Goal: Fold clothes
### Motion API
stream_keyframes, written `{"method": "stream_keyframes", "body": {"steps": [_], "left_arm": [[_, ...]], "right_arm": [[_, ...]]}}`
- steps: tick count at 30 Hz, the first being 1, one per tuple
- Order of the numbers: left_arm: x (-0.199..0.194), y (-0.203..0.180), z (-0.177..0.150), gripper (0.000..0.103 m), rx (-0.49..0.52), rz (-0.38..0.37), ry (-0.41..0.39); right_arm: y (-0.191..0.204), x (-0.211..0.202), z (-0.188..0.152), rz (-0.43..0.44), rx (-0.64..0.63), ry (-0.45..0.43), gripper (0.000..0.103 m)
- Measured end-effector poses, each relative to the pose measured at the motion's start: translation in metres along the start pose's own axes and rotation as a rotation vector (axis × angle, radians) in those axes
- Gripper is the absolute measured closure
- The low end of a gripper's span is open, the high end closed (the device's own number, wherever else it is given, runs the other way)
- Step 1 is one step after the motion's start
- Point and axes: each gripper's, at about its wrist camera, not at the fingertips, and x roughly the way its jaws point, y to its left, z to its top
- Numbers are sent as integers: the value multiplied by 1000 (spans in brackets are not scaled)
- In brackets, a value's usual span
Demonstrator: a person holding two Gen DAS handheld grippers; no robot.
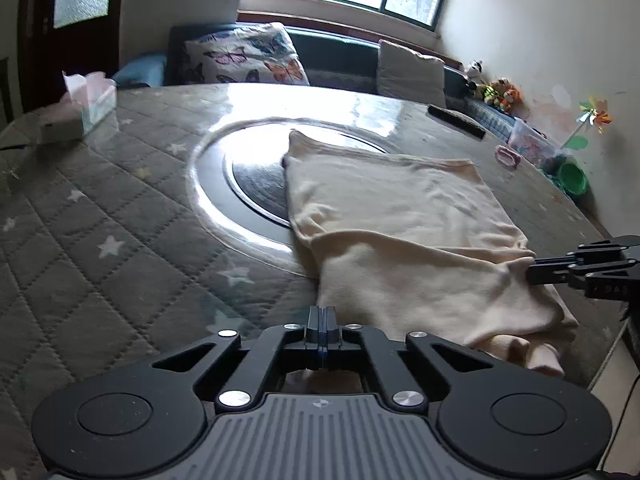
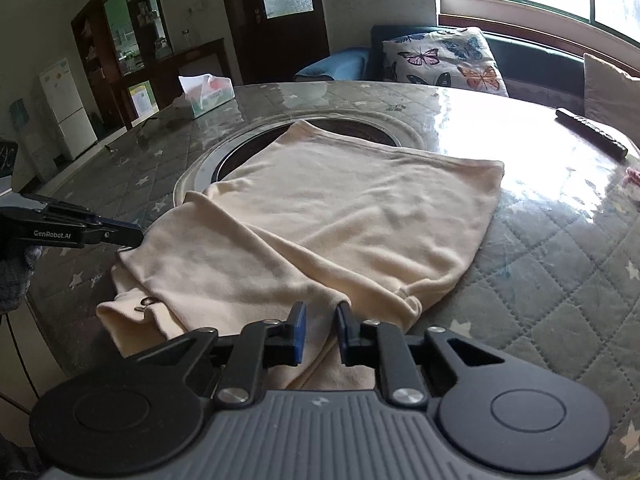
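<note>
Fingers [image 1: 321, 322] of left gripper [image 1: 321, 336] pinched shut at cream garment's [image 1: 400, 216] near-left edge, right gripper [image 2: 320, 328] narrow astride near-right hem, seemingly for lifting a fold across the bench [image 1: 120, 220].

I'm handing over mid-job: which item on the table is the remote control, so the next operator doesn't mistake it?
Start from the round table under its grey star-quilted cover, with the cream garment spread over the middle. Look past the garment's far right corner towards the window-side bench. The remote control lies there alone near the table's edge: a long, slim, black bar, the only dark, hard object on that side.

left tongs [image 1: 322, 322] jaws together; right tongs [image 2: 321, 320] slightly apart, angled downward
</note>
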Motion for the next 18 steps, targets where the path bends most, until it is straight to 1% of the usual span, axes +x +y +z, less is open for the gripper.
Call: {"method": "stream_keyframes", "body": {"steps": [2, 5, 8, 10, 11, 12, 15, 16, 17, 18], "left_arm": [[-2, 4, -1, 103, -5, 16, 0], [-2, 9, 5, 102, -53, -18, -3], [-1, 3, 15, 97, -49, -36, -28], [3, -2, 21, 88, -41, -47, -34], [7, -5, 24, 76, -40, -47, -32], [11, -7, 26, 67, -39, -46, -30], [22, -13, 28, 67, -21, -32, -24], [27, -15, 28, 69, -5, 7, -18], [30, -14, 27, 77, 8, 44, -12], [34, -10, 26, 82, 11, 72, -1]], "right_arm": [[-1, -2, 2, -3, 9, -13, 95], [-2, -2, 3, 2, 17, -22, 94], [-5, 2, 3, -2, 36, -8, 92], [-6, 3, 2, -2, 43, -7, 91], [-6, 3, 2, -1, 44, -7, 90], [-6, 2, 1, -1, 44, -7, 90], [-5, 3, 1, 0, 38, -6, 85], [-4, 3, 1, -1, 35, -6, 85], [-4, 4, 0, -1, 33, -5, 84], [-4, 4, 0, -1, 31, -4, 84]]}}
